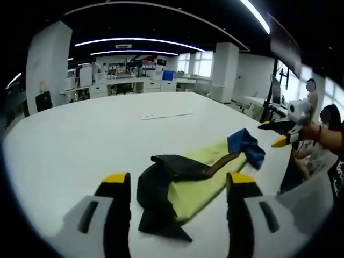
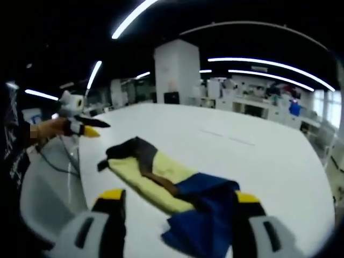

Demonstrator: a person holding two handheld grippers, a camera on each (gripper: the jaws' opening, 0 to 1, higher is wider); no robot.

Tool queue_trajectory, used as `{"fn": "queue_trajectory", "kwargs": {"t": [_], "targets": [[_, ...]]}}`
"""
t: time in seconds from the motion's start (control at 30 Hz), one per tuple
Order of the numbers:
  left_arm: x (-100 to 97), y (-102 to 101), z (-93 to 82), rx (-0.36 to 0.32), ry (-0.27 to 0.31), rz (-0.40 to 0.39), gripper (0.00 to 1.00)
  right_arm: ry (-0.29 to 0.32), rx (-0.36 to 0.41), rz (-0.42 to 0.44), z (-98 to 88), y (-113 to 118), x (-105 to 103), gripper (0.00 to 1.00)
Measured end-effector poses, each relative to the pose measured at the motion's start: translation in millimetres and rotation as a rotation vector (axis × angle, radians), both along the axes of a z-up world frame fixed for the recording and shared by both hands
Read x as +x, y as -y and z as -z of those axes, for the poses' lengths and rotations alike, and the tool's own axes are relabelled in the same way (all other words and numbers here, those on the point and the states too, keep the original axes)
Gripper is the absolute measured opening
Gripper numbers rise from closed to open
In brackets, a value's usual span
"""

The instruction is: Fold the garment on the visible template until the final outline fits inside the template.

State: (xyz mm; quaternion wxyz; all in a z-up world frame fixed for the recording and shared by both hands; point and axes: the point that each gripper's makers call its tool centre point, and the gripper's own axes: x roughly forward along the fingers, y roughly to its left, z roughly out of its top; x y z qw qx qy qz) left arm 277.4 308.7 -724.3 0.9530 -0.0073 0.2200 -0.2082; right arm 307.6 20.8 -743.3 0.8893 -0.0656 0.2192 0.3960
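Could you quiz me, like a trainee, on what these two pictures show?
1. True or false: the left claw is shut on the garment.
2. Which colour is the garment's end nearest the right claw? A red, B blue, C white.
3. Fill in: the garment lies on a white ____.

Key:
1. False; its jaws stand apart with the garment lying ahead, ungripped.
2. B; blue, with yellow in the middle and black at the far end.
3. Table.
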Motion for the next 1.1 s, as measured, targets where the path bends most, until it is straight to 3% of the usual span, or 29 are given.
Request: {"fn": "queue_trajectory", "kwargs": {"t": [0.2, 0.5, 1.1], "targets": [[11.5, 11.2, 4.9, -0.021, 0.001, 0.056, 0.57, -0.020, 0.010, -0.067, 3.5, -12.2, 7.0, 0.69], [27.9, 27.4, 19.0, -0.042, -0.035, 0.130, 0.54, -0.020, -0.049, -0.140, 20.8, -20.5, 23.7, 0.59], [62.0, 57.4, 57.1, 0.021, -0.079, 0.280, 0.44, -0.061, -0.131, -0.230, 54.8, -25.6, 47.2, 0.51]]}}
